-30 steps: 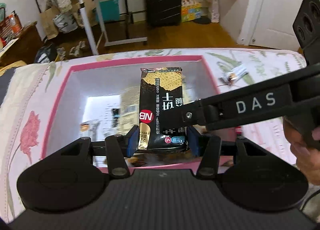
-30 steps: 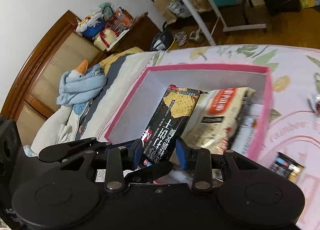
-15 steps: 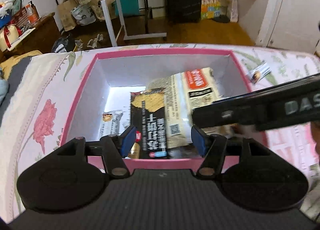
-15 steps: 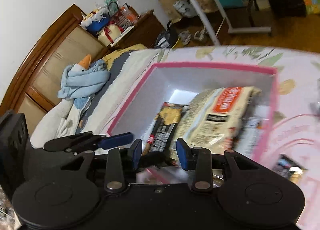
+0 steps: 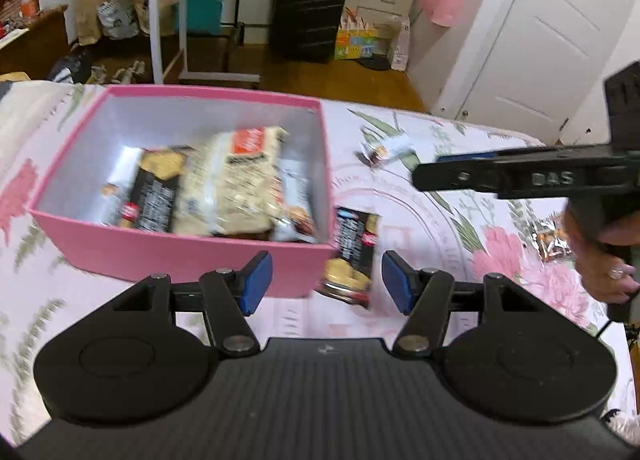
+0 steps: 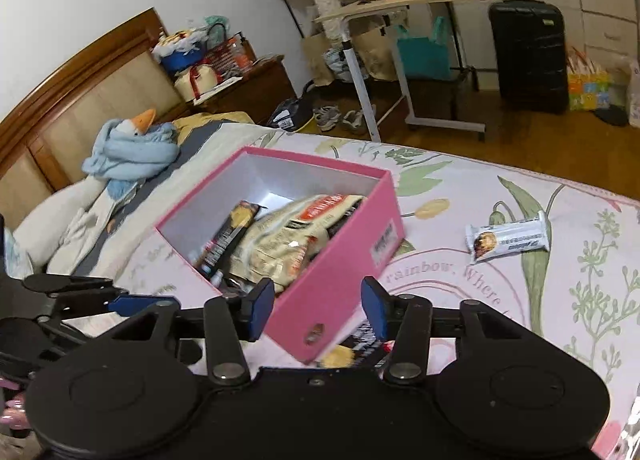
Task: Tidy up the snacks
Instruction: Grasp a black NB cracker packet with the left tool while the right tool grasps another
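reaching for the black cracker pack [image 5: 352, 256] lying on the bed just beside the pink box [image 5: 180, 256] calls for lowering the left tongs [image 5: 327, 284], released and empty, squarely over its short sides; the right tongs [image 6: 319, 304] gape empty too, near the same box corner.

Open blue-padded left gripper [image 5: 327, 282] above floral bedsheet [image 5: 440, 227]; pink cardboard box [image 5: 180, 256] holding snack packets; black cracker packet [image 5: 352, 256] beside it.
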`<state>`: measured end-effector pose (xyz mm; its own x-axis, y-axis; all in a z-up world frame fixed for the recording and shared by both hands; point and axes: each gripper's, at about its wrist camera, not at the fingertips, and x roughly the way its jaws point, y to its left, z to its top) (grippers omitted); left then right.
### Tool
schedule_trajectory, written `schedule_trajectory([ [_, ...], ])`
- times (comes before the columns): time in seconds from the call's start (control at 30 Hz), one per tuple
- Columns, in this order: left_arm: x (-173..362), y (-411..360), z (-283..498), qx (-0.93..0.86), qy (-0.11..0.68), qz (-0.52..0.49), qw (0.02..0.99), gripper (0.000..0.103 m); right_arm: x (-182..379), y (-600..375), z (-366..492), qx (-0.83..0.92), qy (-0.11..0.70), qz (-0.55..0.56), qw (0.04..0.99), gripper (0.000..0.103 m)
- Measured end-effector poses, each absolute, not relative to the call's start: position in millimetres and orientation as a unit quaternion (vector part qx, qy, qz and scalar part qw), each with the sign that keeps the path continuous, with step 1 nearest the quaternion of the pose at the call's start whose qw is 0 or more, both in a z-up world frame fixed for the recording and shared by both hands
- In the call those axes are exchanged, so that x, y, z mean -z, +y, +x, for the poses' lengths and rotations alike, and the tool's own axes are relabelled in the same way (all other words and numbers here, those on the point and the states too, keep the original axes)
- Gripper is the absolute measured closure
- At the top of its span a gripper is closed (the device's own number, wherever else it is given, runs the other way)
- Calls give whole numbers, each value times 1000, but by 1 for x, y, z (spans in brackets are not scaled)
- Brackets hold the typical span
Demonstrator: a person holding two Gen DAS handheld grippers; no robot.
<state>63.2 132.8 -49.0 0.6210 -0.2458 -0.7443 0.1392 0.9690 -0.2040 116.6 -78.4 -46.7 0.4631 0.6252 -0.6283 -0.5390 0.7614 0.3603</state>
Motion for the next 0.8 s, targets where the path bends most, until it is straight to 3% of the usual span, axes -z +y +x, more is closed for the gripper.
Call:
schedule_trajectory([
  [0.07, 61, 115, 63, 103, 432, -63, 894, 45, 62, -87, 121, -343, 377, 48, 859, 39],
  [0.43, 155, 69, 85, -2, 473, -82, 877, 45, 146, -72, 171, -367, 405, -20, 837, 40],
  [0.63, 177, 70, 96, -27, 452, -103, 885, 43, 167, -60, 192, -376, 421, -11, 826, 40],
  [0.73, 186, 67, 93, -37, 439, -93, 893, 34, 175, -59, 191, -366, 426, -14, 827, 39],
  [0.8, 184, 71, 93, -30, 442, -108, 890, 34, 175, -61, 184, -376, 425, -4, 823, 39],
])
